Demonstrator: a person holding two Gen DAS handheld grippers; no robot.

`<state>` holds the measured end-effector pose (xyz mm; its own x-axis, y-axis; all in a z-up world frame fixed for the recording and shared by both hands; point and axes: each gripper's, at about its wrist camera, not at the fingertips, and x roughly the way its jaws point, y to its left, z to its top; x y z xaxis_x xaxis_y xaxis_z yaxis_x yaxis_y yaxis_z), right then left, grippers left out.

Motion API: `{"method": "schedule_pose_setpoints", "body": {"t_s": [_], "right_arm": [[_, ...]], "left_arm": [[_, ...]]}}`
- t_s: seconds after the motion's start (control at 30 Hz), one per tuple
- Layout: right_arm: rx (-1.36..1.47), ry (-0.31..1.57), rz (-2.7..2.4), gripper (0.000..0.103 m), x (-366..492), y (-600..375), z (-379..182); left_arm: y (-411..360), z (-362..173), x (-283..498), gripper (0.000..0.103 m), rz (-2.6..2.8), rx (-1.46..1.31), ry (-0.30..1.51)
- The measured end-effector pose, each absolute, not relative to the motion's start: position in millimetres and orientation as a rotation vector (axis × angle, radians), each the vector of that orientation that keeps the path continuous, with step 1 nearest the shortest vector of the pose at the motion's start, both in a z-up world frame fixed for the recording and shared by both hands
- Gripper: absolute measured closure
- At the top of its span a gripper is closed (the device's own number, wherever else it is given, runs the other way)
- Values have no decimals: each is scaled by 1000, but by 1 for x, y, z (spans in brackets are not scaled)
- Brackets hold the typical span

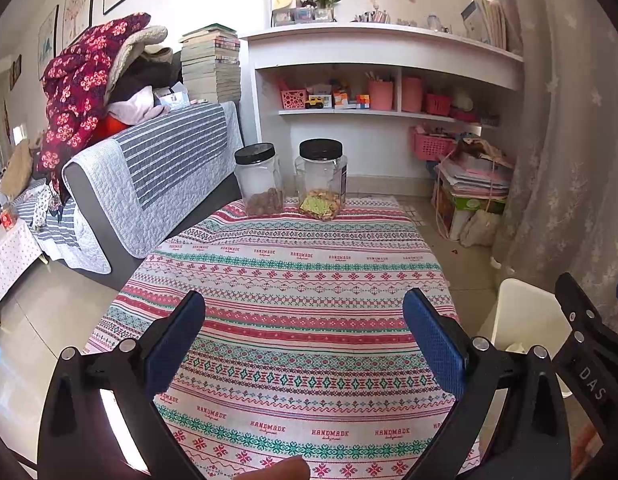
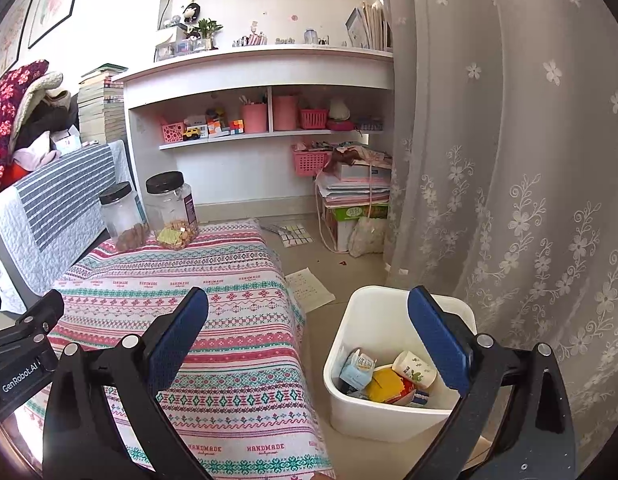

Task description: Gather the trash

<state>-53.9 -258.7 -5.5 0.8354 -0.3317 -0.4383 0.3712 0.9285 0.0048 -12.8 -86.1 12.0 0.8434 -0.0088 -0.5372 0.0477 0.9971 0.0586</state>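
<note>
Both hand-held grippers are hovering above a tabletop covered with a striped patterned cloth. The left hand-held gripper is standing spread wide with nothing between its blue fingers; the right hand-held gripper is likewise spread and empty, positioned over the gap between the tabletop edge and a white bin on the floor just beside it. The trash is lying inside the bin: a small blue carton, a yellow wrapper and a paper cup. Two black-lidded jars are standing at the far end of the cloth; no loose trash is showing on the cloth itself. Judged from this, the collecting step appears largely complete. A sheet of paper is lying on the floor near the bin; if it counts as trash, the next move calls for lowering the right hand-held gripper to the floor and pinching the thin sheet at an edge.
</note>
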Motion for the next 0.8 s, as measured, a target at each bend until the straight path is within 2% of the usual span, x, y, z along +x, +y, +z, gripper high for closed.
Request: {"method": "schedule_pose_setpoints", "body": {"t_s": [0.73, 0.8], "right_arm": [[100, 466, -363, 7, -56, -261, -10], [98, 469, -362, 7, -56, -261, -10]], "left_arm": [[-83, 11, -10, 7, -52, 59, 582], [-81, 10, -9, 10, -64, 43, 582]]}}
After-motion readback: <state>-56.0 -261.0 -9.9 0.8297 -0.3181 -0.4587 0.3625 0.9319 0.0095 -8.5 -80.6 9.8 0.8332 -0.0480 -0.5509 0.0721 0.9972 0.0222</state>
